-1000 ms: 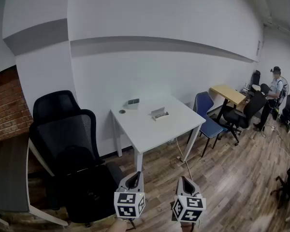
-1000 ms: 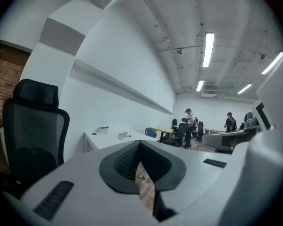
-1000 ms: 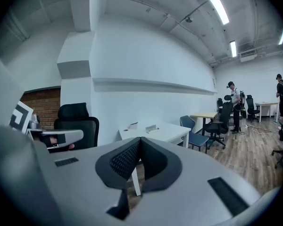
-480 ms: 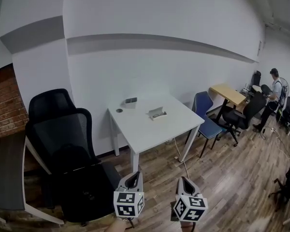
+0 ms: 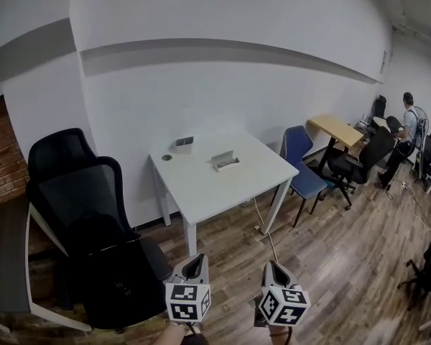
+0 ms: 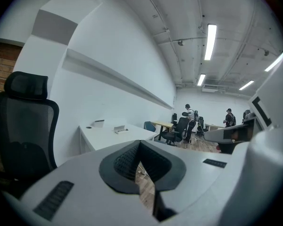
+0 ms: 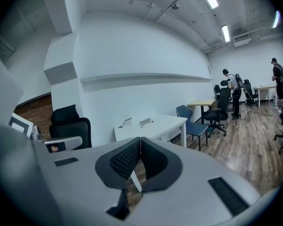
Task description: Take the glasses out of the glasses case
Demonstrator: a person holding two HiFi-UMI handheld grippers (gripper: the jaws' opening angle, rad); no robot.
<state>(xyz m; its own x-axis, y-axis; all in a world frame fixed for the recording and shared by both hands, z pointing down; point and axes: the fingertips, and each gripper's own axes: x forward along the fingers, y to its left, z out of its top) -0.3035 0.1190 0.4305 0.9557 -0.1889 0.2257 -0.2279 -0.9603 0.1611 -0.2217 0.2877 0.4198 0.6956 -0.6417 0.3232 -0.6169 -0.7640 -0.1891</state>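
The glasses case [image 5: 225, 161], a small pale grey box, lies on the white square bench [image 5: 201, 192], long side slanting across it, far from the closed, empty left gripper [image 5: 197, 261] and right gripper [image 5: 272, 267].

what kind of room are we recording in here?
Looks like an open office: a white desk, black mesh office chairs beside it, a wooden desk with more chairs further along the wall, and strip lights on the ceiling.
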